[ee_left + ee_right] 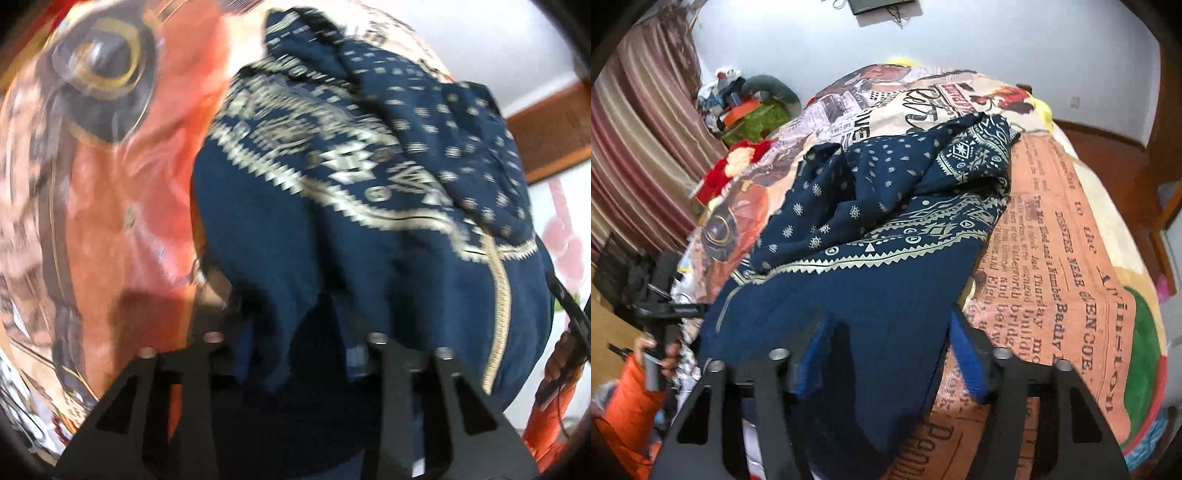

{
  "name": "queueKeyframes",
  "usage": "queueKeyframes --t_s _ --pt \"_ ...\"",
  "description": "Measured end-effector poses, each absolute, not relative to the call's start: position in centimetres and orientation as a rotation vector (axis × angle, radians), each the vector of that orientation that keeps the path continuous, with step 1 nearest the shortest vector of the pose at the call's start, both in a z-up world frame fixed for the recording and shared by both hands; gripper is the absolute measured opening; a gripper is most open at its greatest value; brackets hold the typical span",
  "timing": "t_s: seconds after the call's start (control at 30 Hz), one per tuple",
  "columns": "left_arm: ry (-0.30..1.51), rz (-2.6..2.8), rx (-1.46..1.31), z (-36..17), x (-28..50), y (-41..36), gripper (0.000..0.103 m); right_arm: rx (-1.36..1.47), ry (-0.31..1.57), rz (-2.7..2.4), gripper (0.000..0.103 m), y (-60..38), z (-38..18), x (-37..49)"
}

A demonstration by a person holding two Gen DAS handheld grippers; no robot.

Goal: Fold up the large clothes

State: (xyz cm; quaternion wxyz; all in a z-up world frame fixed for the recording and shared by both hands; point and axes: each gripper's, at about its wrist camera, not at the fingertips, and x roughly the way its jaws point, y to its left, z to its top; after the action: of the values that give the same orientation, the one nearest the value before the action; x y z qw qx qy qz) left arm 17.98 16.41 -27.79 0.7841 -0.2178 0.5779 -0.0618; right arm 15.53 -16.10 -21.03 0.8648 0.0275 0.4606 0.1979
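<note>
A large navy garment with cream patterned bands (886,206) lies crumpled on the printed bedspread (1063,236). In the left wrist view the garment (332,206) fills the middle, and its edge runs down between the fingers of my left gripper (295,354), which looks shut on the cloth; this view is blurred. My right gripper (886,332) stands open, its blue-padded fingers (967,354) either side of the garment's plain near edge, which drapes between them. The left gripper and the hand holding it also show in the right wrist view (661,317).
The bed is covered by an orange and cream newspaper-print spread (110,206). A pile of bags and clothes (746,107) sits against the striped curtain (639,147) at the left. A brown wooden floor (1115,162) lies to the right of the bed.
</note>
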Motion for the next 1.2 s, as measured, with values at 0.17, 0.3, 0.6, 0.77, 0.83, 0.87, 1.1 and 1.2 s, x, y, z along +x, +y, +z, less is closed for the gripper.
queueKeyframes --t_s 0.17,0.3,0.6,0.77,0.83,0.87,1.1,1.2 --pt "1.14 -0.191 -0.413 -23.5 18.9 14.9 0.011 0.051 0.937 0.44 0.012 -15.7 -20.9 15.6" --pt "1.044 -0.209 -0.362 -19.6 20.3 14.0 0.01 0.046 0.886 0.447 0.009 -15.5 -20.2 16.2" --pt "0.821 -0.166 -0.373 -13.0 23.9 17.1 0.009 0.037 0.787 0.408 0.008 -16.0 -16.6 22.6" --pt "0.862 -0.024 -0.381 -16.0 26.6 19.8 0.009 0.057 0.799 0.336 0.008 -17.1 -17.1 26.8" --pt "0.907 0.019 -0.413 -18.2 27.5 21.0 0.009 0.052 0.825 0.298 0.008 -17.6 -18.1 28.6" --pt "0.936 0.026 -0.439 -19.6 28.0 21.5 0.009 0.052 0.84 0.29 0.008 -17.7 -18.6 29.3" --pt "1.09 0.011 -0.412 -25.9 29.1 19.8 0.011 0.073 1.006 0.276 0.009 -17.9 -22.6 32.7" --pt "1.077 0.011 -0.352 -25.0 28.5 19.3 0.018 0.064 1.003 0.29 0.012 -18.0 -21.9 31.9"
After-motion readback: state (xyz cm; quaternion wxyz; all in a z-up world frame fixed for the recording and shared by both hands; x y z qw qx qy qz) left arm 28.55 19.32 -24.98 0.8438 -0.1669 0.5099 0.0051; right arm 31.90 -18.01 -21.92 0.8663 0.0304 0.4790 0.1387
